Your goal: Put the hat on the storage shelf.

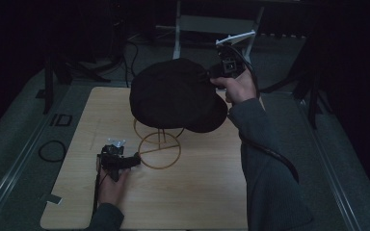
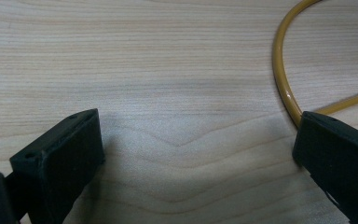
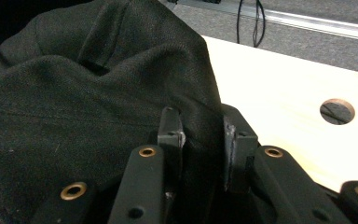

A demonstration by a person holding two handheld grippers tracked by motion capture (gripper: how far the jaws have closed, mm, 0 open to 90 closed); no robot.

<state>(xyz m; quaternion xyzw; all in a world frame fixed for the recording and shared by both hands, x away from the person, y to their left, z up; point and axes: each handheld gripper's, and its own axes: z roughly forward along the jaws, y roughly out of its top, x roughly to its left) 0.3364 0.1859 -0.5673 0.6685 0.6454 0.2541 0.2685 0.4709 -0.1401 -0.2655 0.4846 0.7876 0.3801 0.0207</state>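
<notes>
Hat (image 1: 176,94) on top of a wire stand (image 1: 159,149) at mid-table (image 1: 197,192), right gripper (image 1: 211,77) at the hat's far right edge, left gripper (image 1: 136,160) low on the table at near left, just beside the stand's base ring

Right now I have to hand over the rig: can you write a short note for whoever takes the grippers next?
Right gripper: shut on a fold of the black hat, at its far right edge.
Left gripper: open, low over the wooden table, one jaw by the base ring of the yellow wire stand; it holds nothing.
Hat: draped over the top of the stand.
Done: hat gripped.
Left: whether it goes on or comes off the stand, I cannot tell; steady the base if the stand tips.
</notes>
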